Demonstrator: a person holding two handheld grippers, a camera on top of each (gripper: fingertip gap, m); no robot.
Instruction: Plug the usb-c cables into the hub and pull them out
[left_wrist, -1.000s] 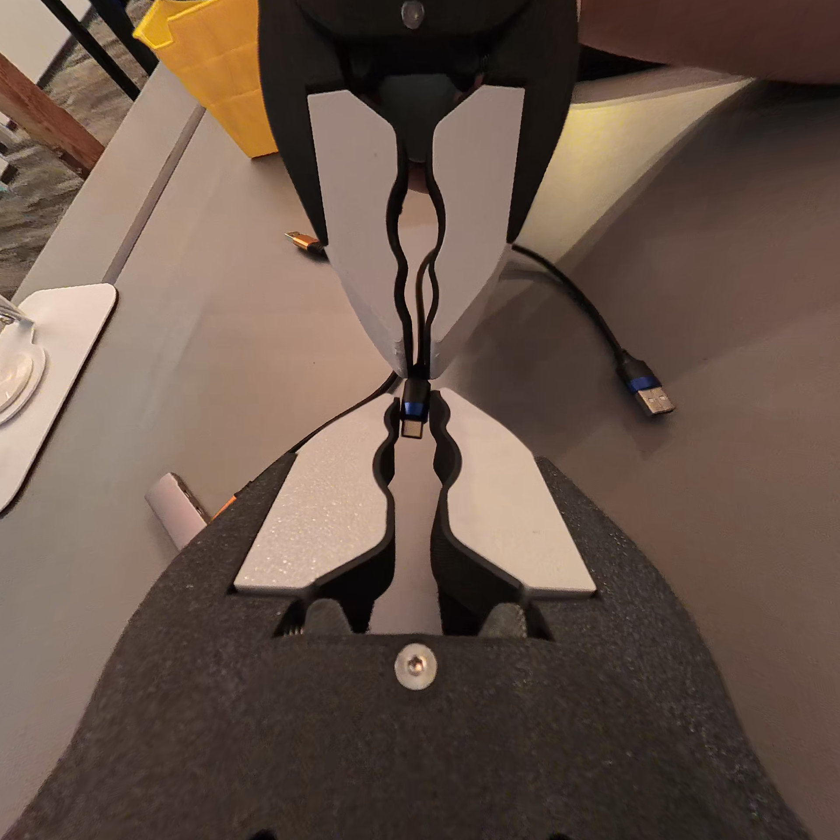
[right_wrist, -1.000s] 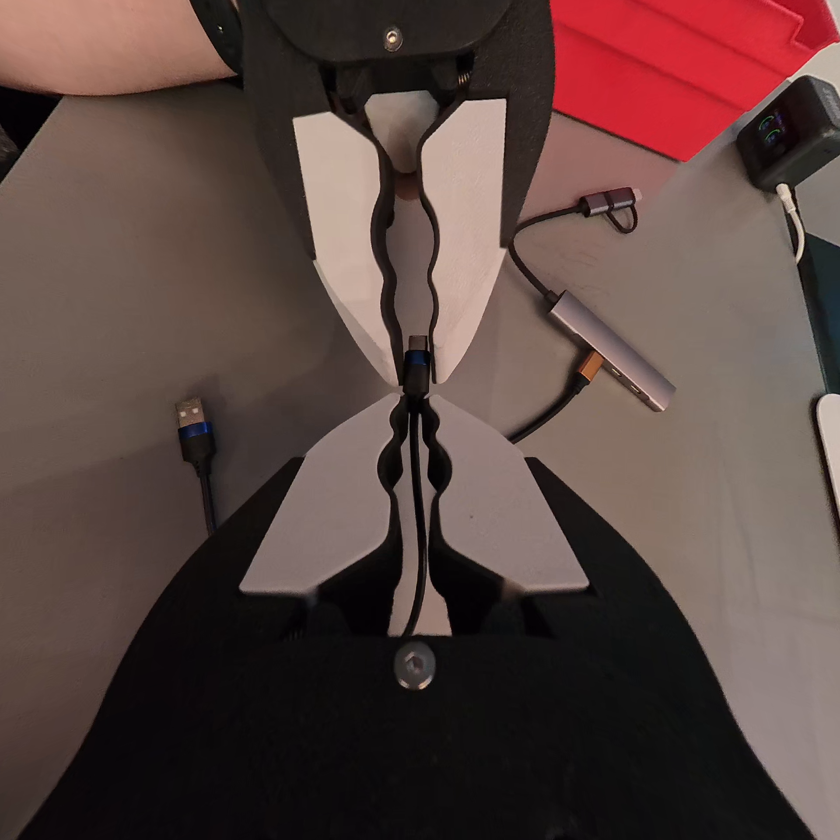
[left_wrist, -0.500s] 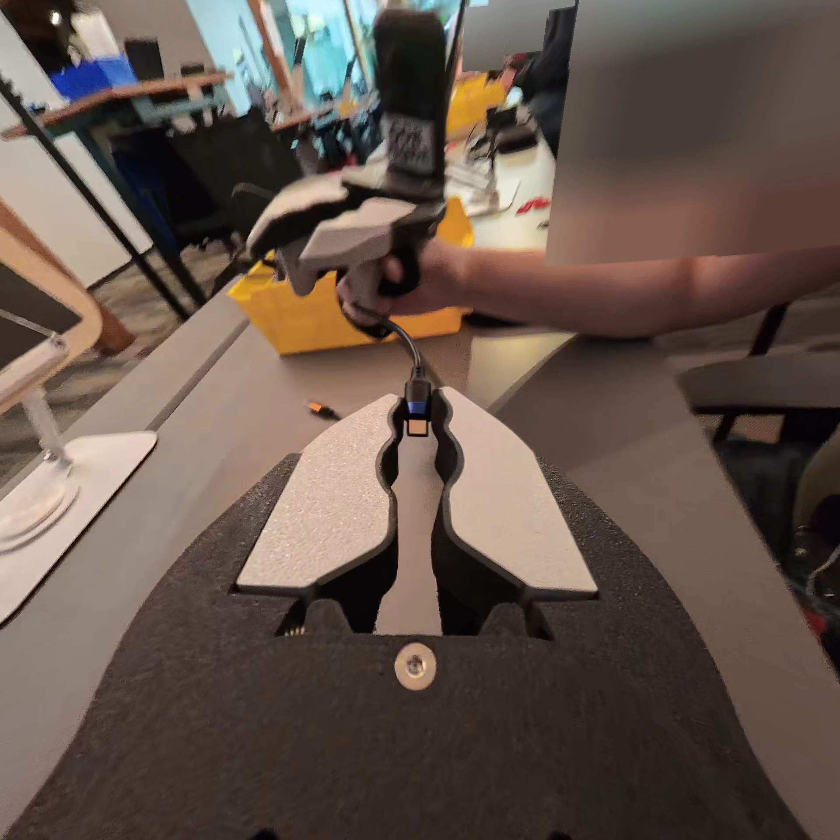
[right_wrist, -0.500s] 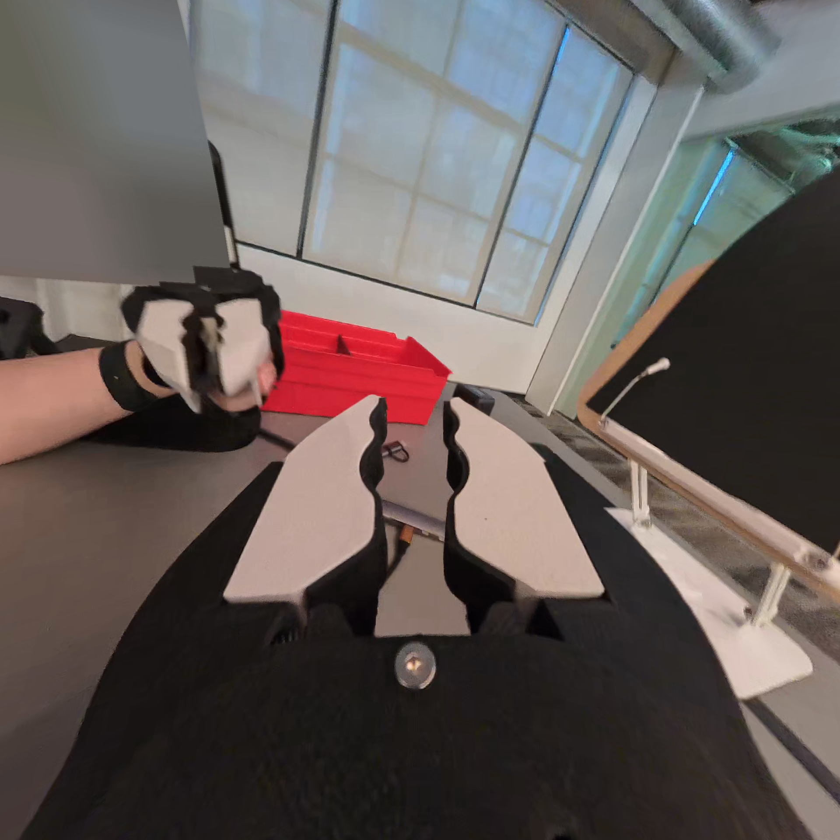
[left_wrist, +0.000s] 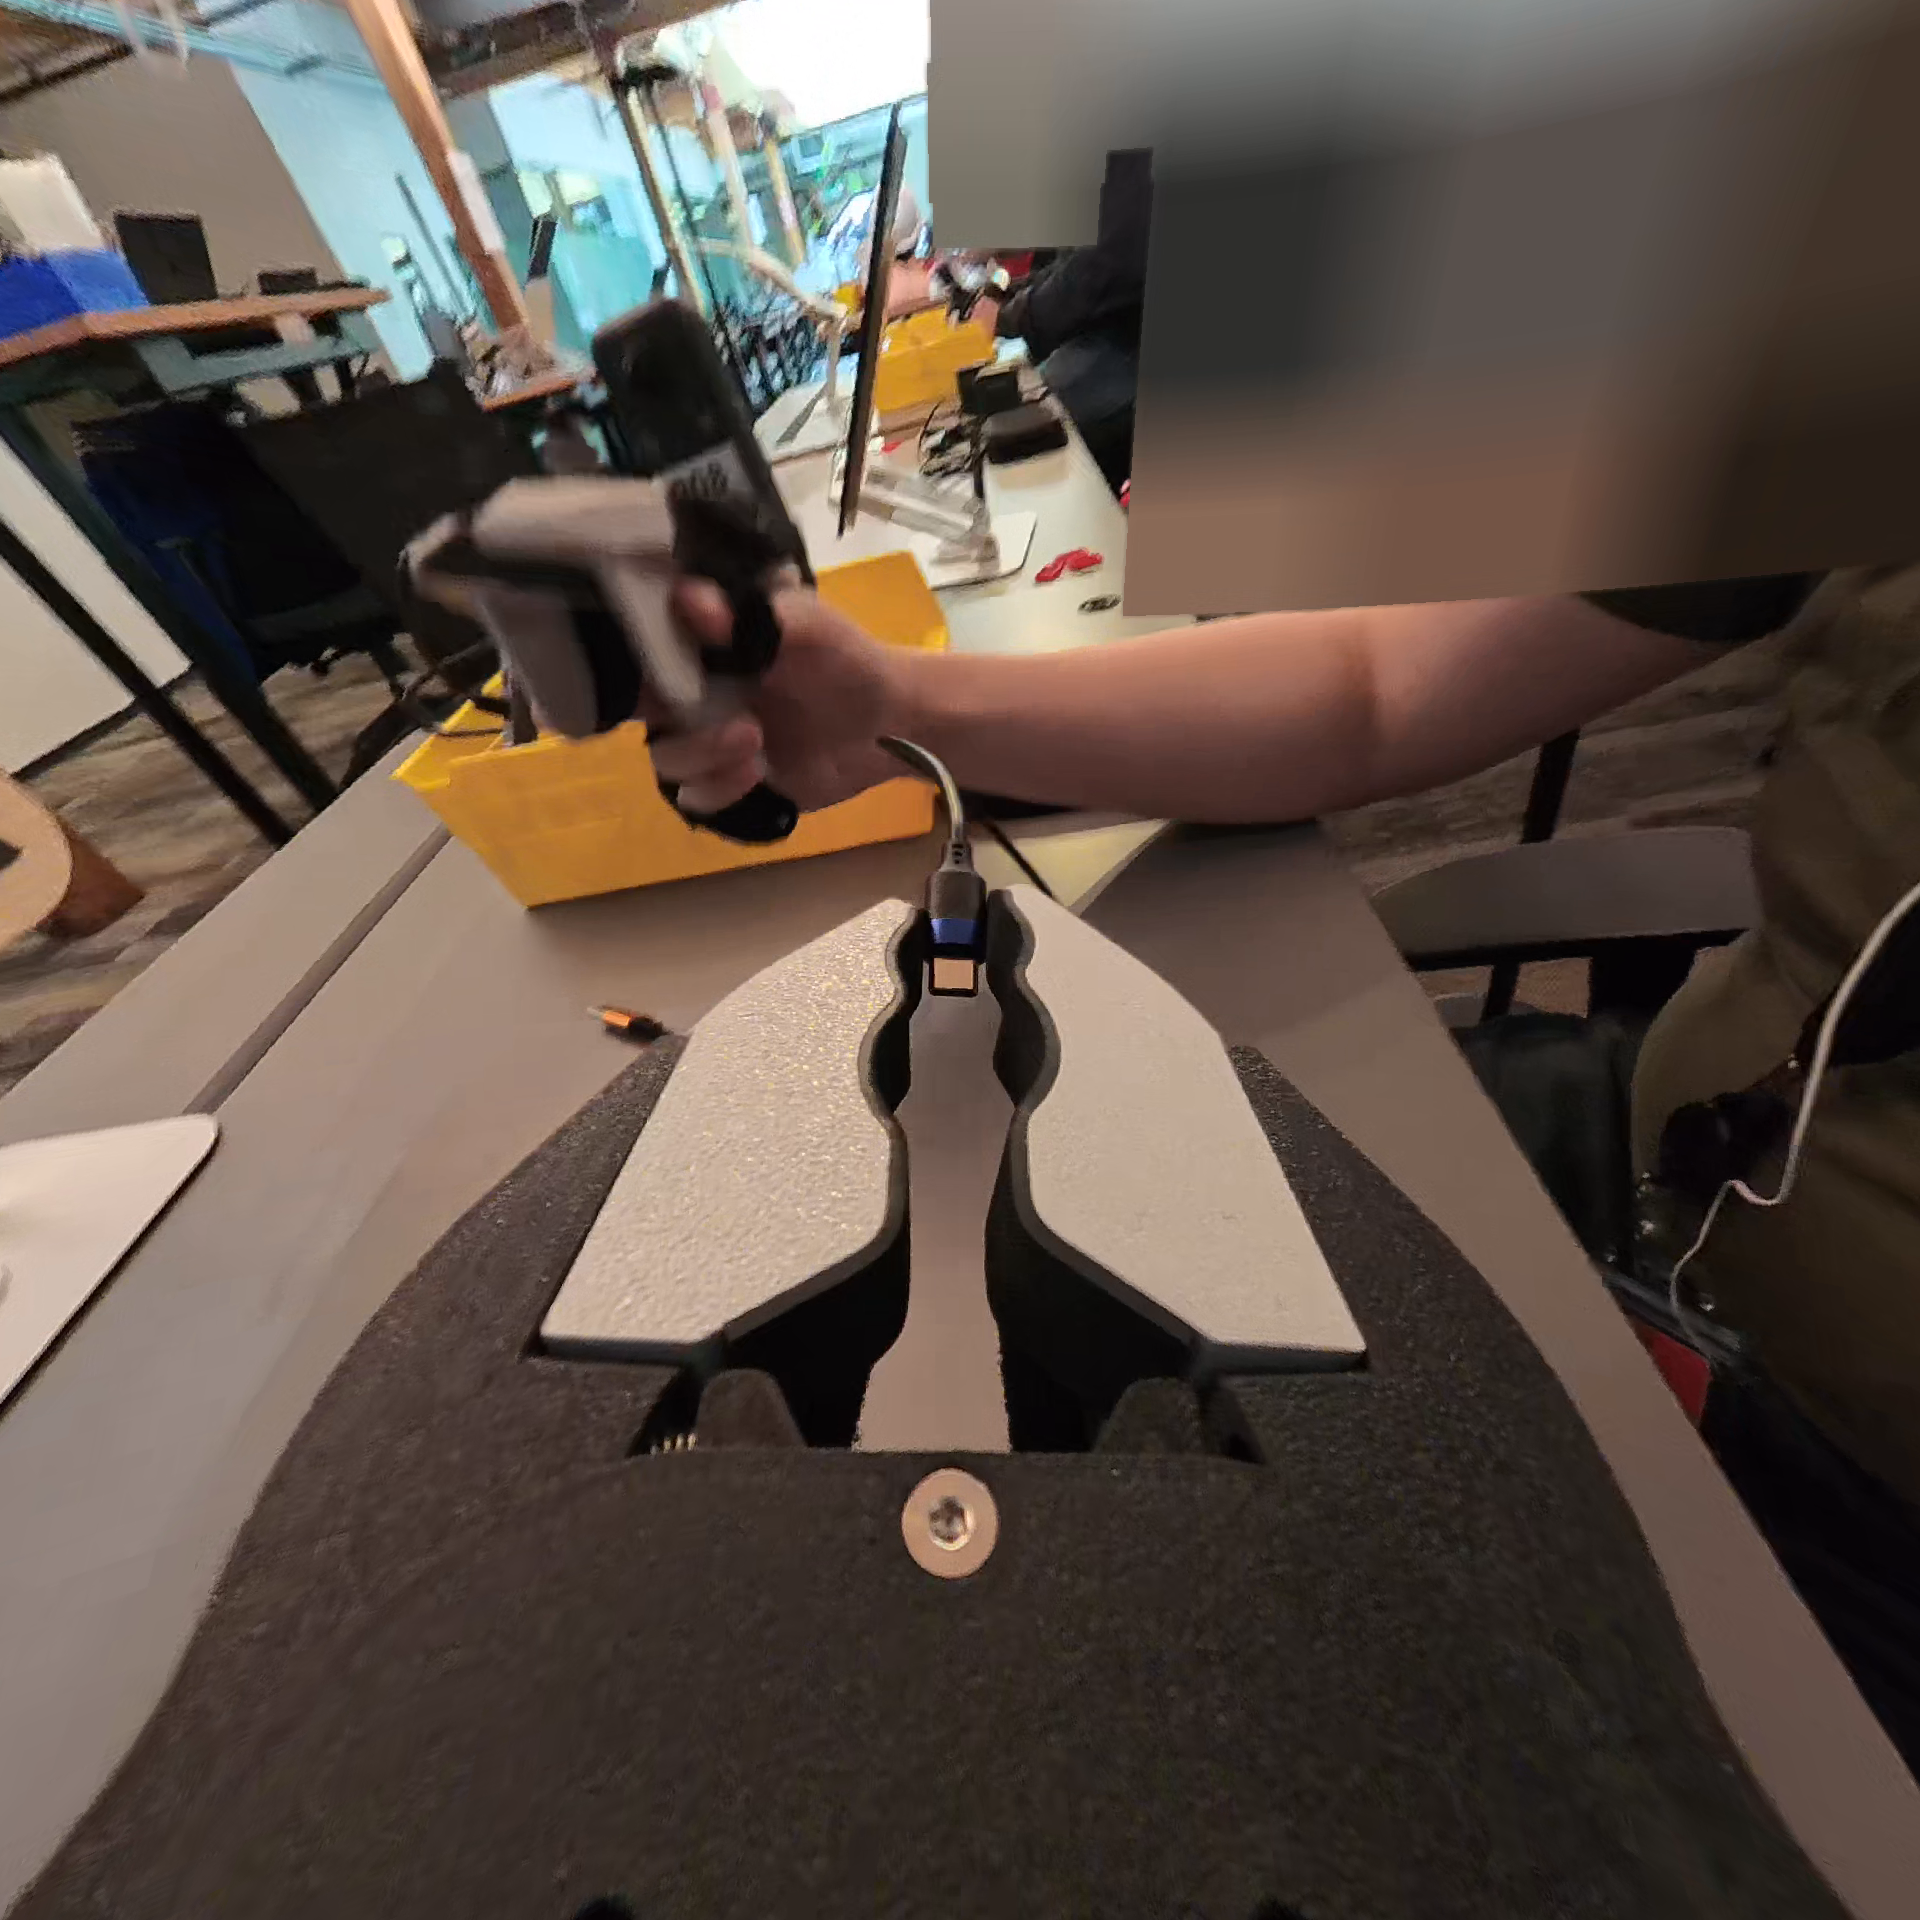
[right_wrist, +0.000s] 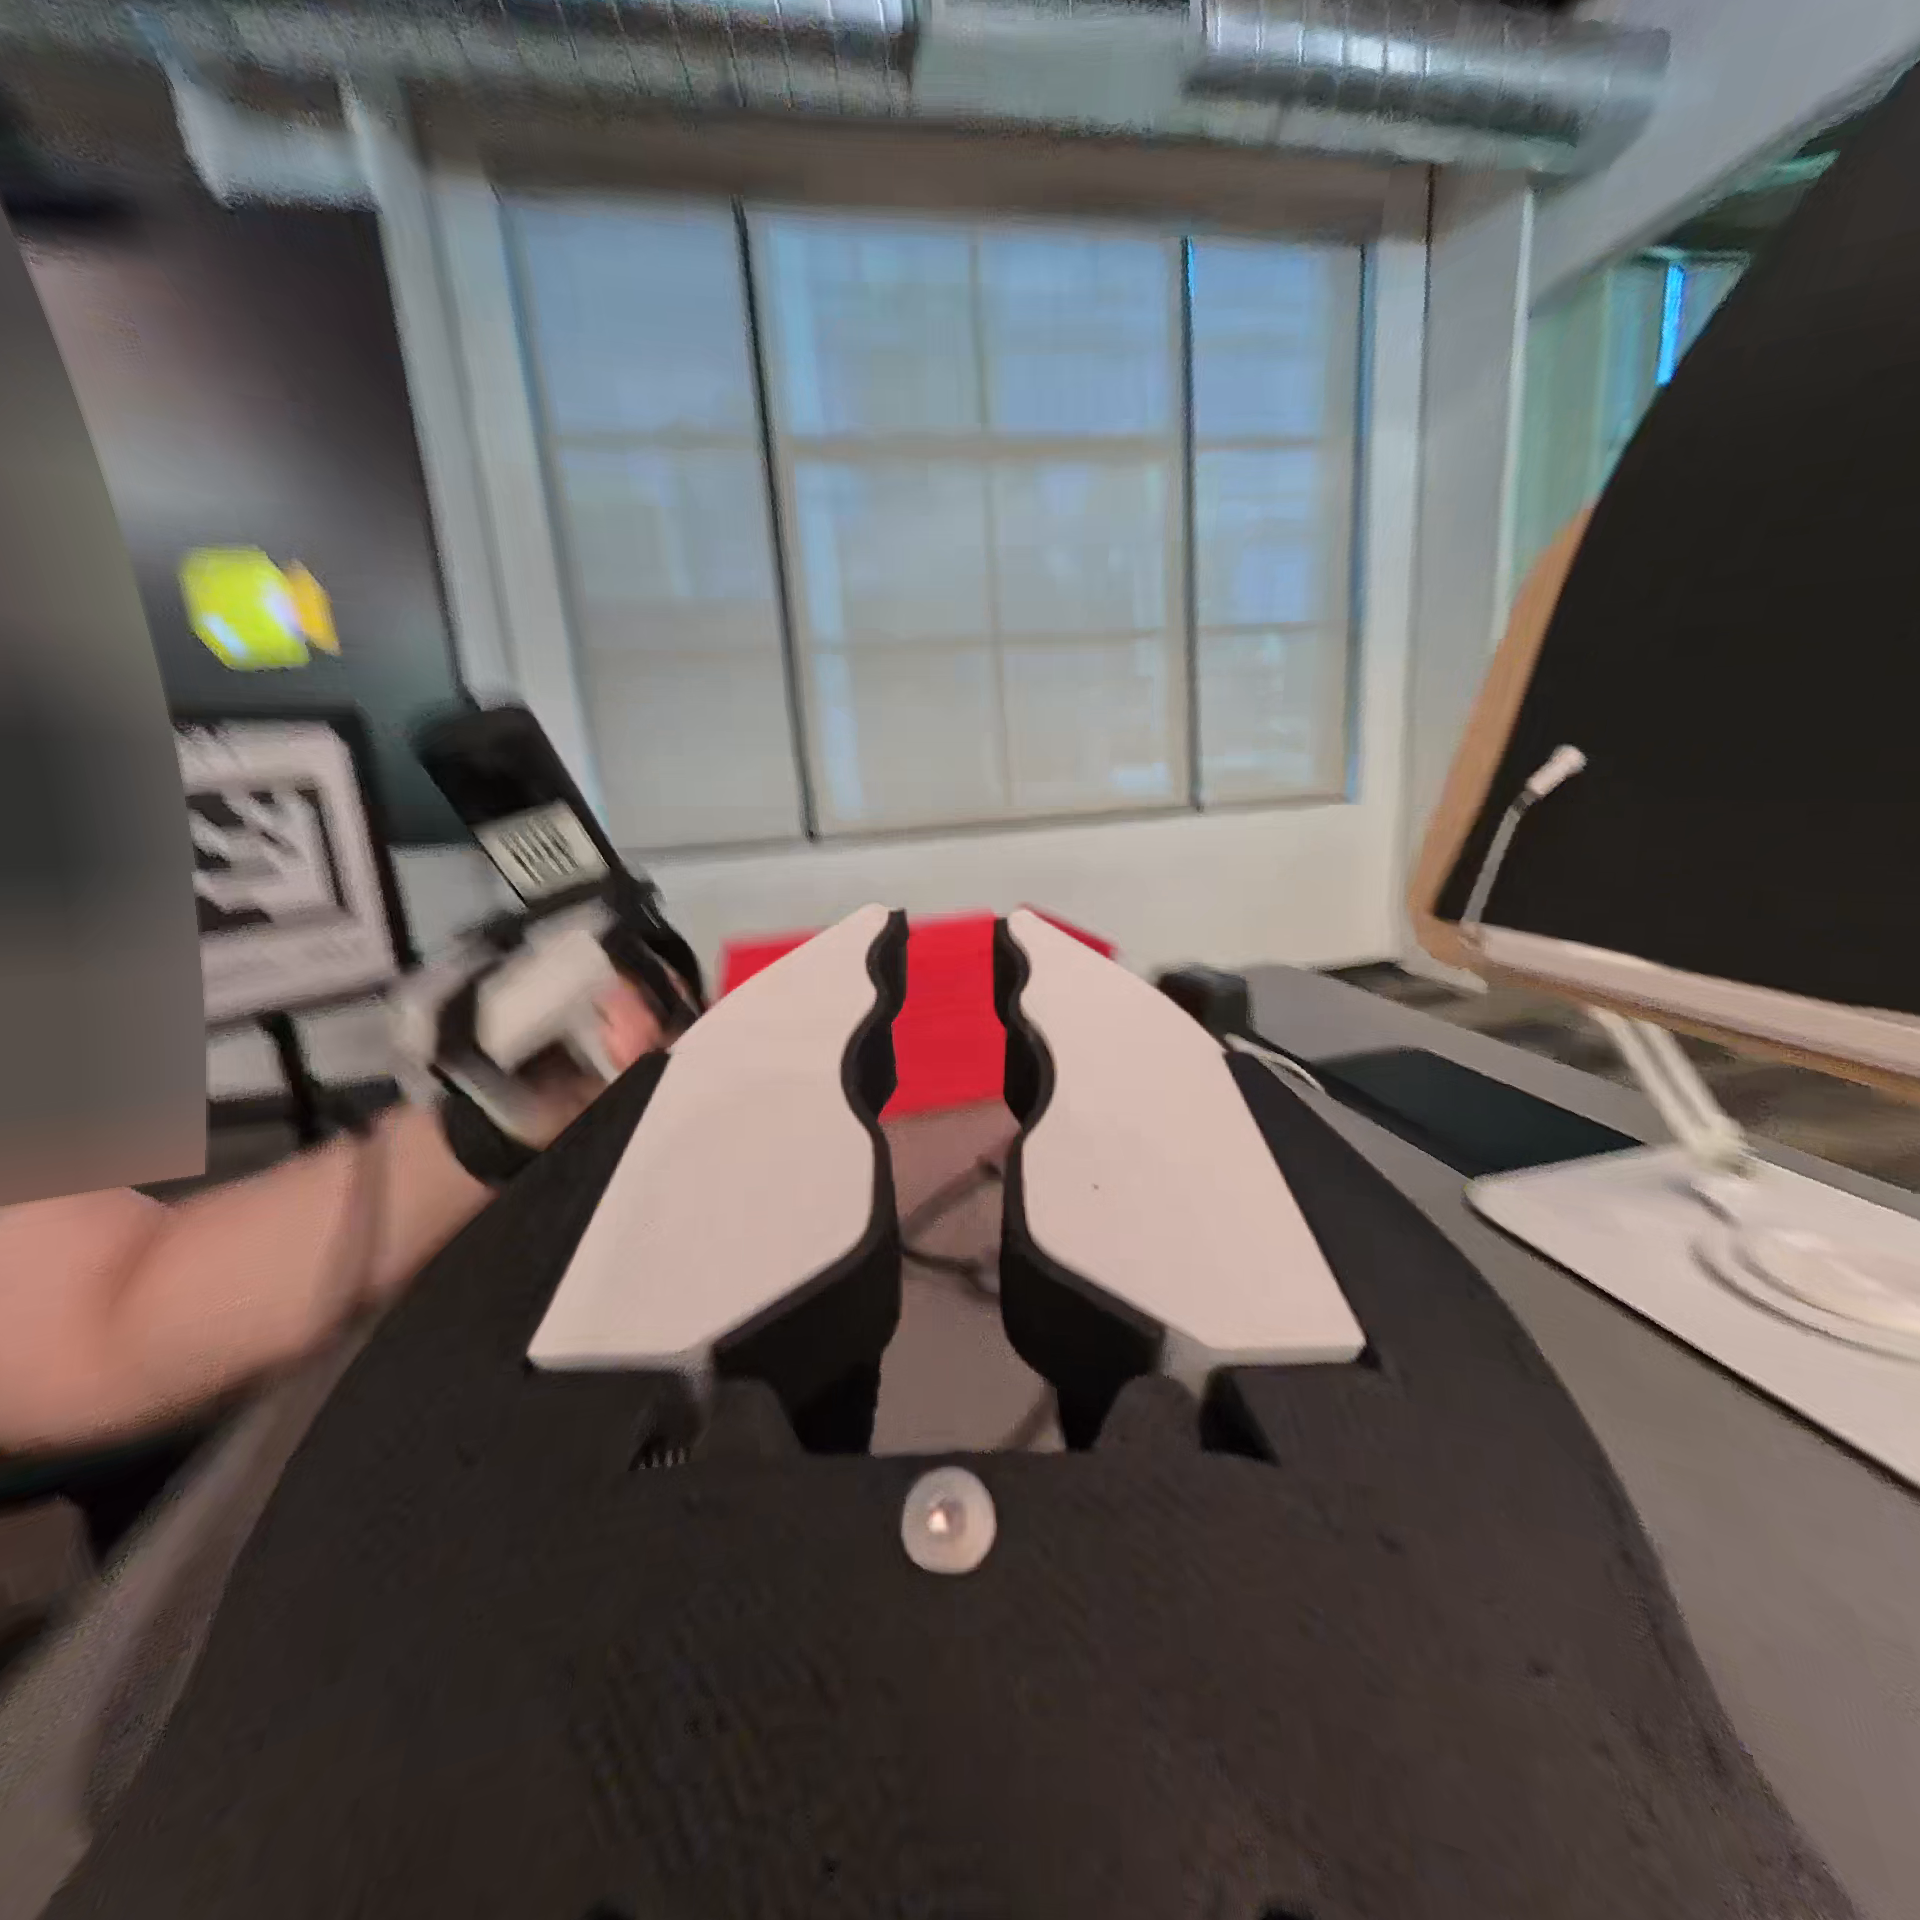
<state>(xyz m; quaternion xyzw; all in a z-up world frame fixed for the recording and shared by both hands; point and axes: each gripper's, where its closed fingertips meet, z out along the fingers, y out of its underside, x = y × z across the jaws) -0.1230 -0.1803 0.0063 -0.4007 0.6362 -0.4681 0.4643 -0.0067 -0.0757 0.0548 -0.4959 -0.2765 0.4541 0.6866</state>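
Left claw (left_wrist: 954, 940): two pale grey, grainy-textured plates with wavy black inner edges, set in a coarse black foam-like body. Tips pinching the black USB-C plug with a blue metallic band (left_wrist: 953, 928), its bare metal end pointing back toward the camera. The plates narrow toward the tips; a gap widens behind the plug. A black rubbery cable (left_wrist: 933, 771) arcs up from the plug and off toward the person's forearm beyond it.

Smooth, matte grey tabletop (left_wrist: 436, 997) below. Left of the plug, a small orange-tipped connector (left_wrist: 623, 1020) lies flat on the tabletop. Beyond the plug, a yellow plastic bin (left_wrist: 623, 821) sits at the far edge. White flat stand base (left_wrist: 73, 1205) well to the left of the plug.

Right claw (right_wrist: 951, 935): same build, smooth off-white plates. Tips spread apart with nothing between them; a red plastic bin (right_wrist: 940, 1018) shows through the gap. Lifted and aimed roughly level, toward a window. In the left wrist view it (left_wrist: 530, 623) is blurred, held up above the yellow bin in a hand (left_wrist: 769, 686) wrapped around the grip, forearm stretched out level.

Right wrist view is motion-blurred. The hub cannot be made out; only a thin dark cable (right_wrist: 940, 1236) lies on the tabletop between the plates.
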